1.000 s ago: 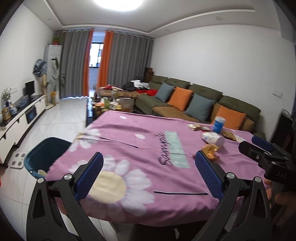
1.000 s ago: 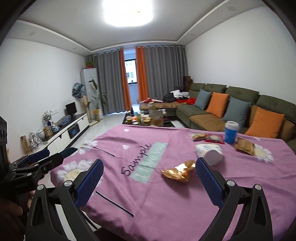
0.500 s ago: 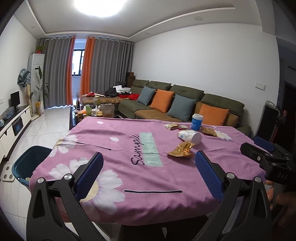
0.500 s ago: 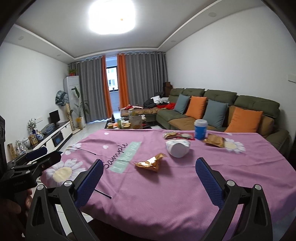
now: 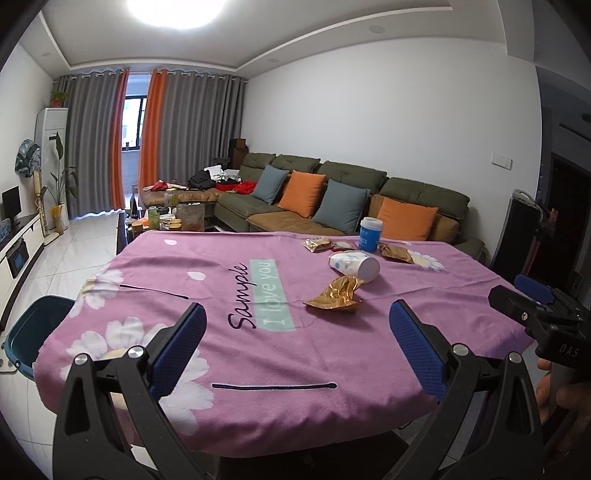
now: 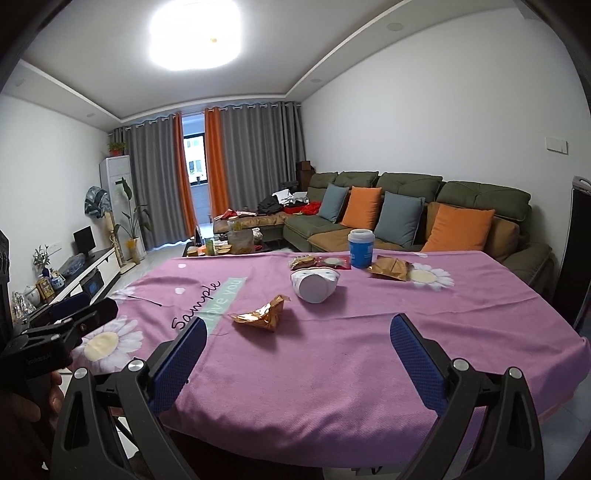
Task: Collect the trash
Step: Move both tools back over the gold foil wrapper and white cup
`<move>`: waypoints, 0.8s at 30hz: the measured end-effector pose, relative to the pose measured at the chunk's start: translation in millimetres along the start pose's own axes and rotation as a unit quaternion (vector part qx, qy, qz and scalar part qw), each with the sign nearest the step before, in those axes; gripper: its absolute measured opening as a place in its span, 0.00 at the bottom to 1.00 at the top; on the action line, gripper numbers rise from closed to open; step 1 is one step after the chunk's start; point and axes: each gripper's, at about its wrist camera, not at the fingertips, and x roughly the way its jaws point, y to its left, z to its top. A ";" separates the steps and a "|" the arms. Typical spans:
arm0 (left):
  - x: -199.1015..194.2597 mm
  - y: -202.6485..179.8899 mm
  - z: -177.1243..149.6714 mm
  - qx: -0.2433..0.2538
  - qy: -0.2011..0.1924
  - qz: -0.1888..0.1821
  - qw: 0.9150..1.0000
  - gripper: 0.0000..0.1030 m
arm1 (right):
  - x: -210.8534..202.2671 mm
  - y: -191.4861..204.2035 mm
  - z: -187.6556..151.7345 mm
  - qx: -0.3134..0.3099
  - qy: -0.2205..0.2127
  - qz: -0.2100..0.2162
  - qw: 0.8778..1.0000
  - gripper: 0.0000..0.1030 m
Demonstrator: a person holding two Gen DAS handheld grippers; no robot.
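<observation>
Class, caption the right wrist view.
Open right gripper faces a gold wrapper and tipped cup on pink tablecloth.

Bare tablecloth (image 6: pixel 332 369) lies before the gold wrapper (image 6: pixel 260 317); the tipped cup (image 6: pixel 314 284) crowds behind it.

White walls and a bright ceiling light (image 6: pixel 194 35) fill the top. A green sofa (image 6: pixel 413 218) with orange and grey cushions runs along the right; grey-orange curtains (image 5: pixel 155 140) frame what seems a window (image 5: pixel 132 122) upper left.

Both views swung right; gold wrapper (image 6: pixel 260 317) now nearer right tool (image 6: pixel 295 354).
</observation>
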 end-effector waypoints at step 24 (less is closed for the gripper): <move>94.7 -14.2 14.6 0.023 0.044 -0.025 0.998 0.95 | 78.2 -20.6 33.5 0.011 0.043 -0.002 0.999 0.93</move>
